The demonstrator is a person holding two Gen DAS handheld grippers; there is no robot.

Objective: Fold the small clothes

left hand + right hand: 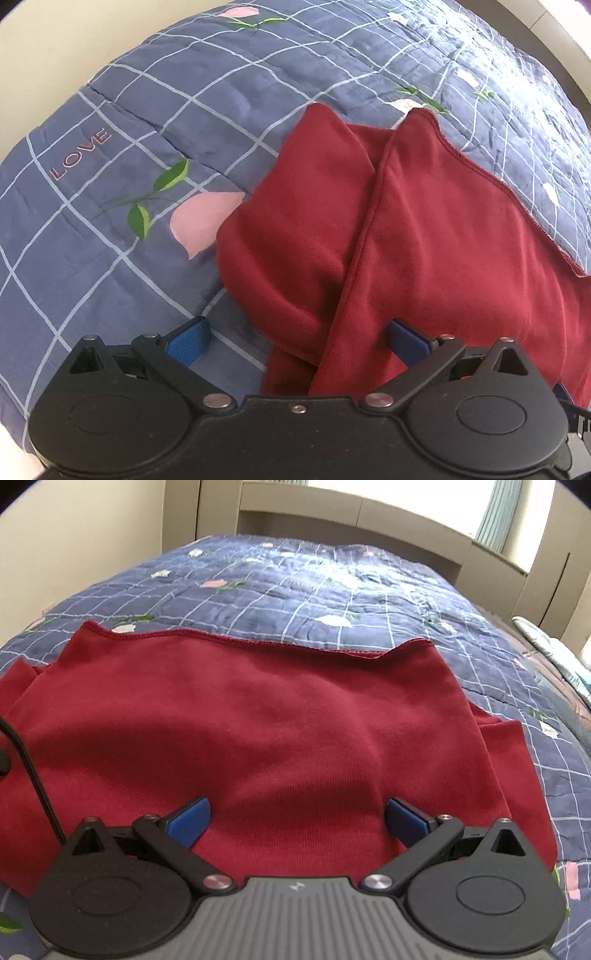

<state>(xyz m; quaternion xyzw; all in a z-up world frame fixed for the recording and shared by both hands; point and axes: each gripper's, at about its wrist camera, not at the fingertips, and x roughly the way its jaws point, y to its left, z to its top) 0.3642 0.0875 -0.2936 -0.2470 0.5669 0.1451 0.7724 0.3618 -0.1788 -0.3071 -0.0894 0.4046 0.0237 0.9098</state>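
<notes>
A dark red garment (266,716) lies spread on a bed's blue checked quilt (155,110), one side folded over. The left gripper (295,341) and right gripper (297,821) hover over its near edge, both spread wide, grasping nothing.

A plain dark red knit garment (280,709) lies on a slate-blue quilted bedspread (122,110) patterned with a pale grid, pink petals, green leaves and pink "LOVE" lettering (80,153).
</notes>
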